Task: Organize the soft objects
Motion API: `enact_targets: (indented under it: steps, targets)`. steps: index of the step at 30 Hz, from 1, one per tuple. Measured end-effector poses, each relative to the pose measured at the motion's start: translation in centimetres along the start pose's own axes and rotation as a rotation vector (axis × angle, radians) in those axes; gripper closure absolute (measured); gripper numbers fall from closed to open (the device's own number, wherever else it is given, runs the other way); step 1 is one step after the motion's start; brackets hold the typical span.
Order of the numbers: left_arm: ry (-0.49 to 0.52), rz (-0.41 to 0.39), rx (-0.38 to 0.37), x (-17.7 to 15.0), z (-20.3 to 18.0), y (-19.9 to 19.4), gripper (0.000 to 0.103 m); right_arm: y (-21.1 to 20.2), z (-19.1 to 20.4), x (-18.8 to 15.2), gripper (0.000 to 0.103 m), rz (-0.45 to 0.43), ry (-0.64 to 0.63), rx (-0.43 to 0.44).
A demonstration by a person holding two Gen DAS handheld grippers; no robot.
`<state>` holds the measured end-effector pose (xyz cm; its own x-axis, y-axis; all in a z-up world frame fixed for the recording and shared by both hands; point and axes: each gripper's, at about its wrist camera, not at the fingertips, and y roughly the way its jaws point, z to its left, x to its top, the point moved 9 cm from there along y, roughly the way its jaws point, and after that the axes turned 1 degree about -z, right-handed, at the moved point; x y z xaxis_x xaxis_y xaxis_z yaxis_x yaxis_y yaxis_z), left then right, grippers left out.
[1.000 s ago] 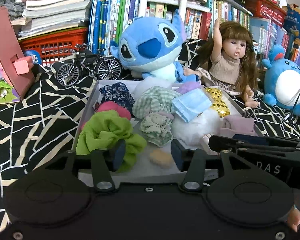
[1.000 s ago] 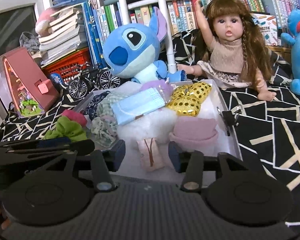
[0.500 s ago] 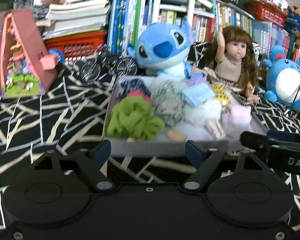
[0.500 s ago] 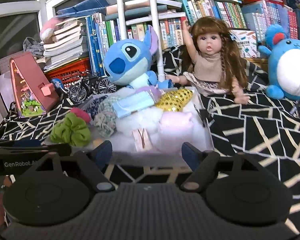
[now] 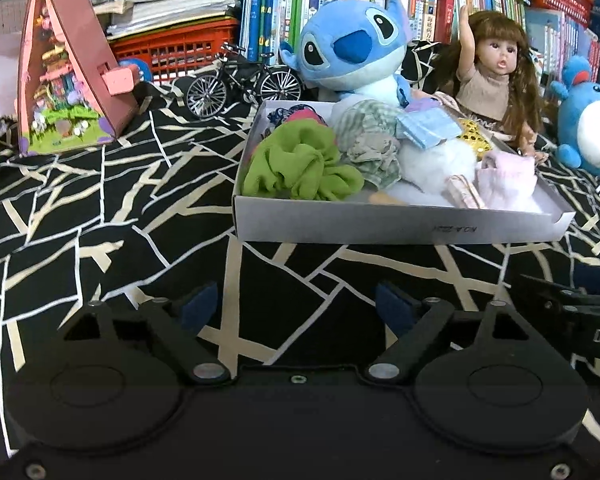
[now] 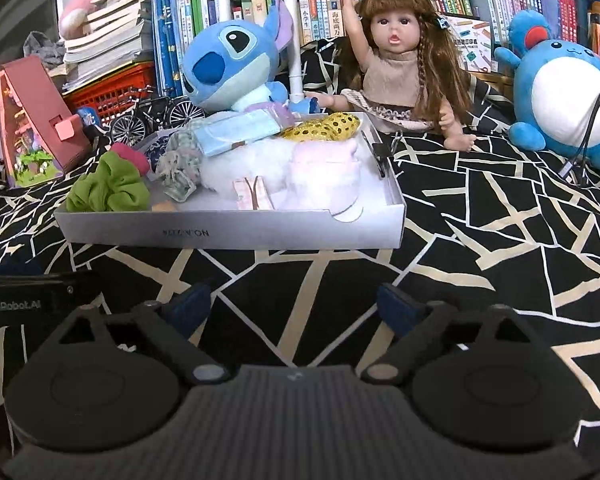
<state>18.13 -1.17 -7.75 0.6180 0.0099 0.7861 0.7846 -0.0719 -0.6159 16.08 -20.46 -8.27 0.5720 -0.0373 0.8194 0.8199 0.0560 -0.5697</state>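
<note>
A shallow white box [image 5: 396, 224] [image 6: 228, 232] sits on the black patterned cloth and holds several soft things: a green scrunchie [image 5: 300, 164] [image 6: 108, 192], a checked cloth [image 5: 364, 136], a blue face mask [image 5: 428, 128] [image 6: 236, 132], a white fluffy ball [image 5: 432, 160], a gold sequin piece [image 6: 324, 128] and a pale pink cloth [image 5: 504, 180] [image 6: 324, 172]. My left gripper [image 5: 298, 306] is open and empty, low in front of the box. My right gripper [image 6: 294, 306] is open and empty, also in front of the box.
Behind the box sit a blue Stitch plush [image 5: 352, 48] [image 6: 232, 64], a doll [image 5: 496, 76] [image 6: 400, 64] and a blue round plush [image 5: 592, 124] [image 6: 564, 96]. A model bicycle [image 5: 244, 84], a pink toy house [image 5: 64, 76], a red basket [image 5: 172, 48] and bookshelves stand at the back.
Both grippers have pulled back from over the box to the cloth in front of it, and their jaws have opened wider. The box contents look unmoved.
</note>
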Motion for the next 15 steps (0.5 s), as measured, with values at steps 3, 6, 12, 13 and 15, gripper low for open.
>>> enact_targets:
  steps: [3,6,12,13,15]
  targets:
    - [0.013,-0.005,0.017,-0.12,-0.14,0.29,0.012,0.25,0.04,-0.14,0.004,0.012,-0.01,-0.013]
    - [0.009,-0.007,0.02,-0.14,-0.09,0.41,0.01,0.37,0.03,-0.18,0.001,0.017,-0.013,-0.018]
    - [0.002,-0.002,0.02,-0.13,0.09,0.56,0.005,0.62,0.05,-0.25,0.0,0.03,-0.023,-0.025]
    - [0.004,-0.001,0.021,-0.15,0.07,0.57,0.005,0.65,0.09,-0.25,0.0,0.032,-0.026,-0.028]
    - [0.007,0.002,0.023,-0.18,0.04,0.6,0.003,0.71,0.15,-0.26,0.0,0.035,-0.032,-0.032]
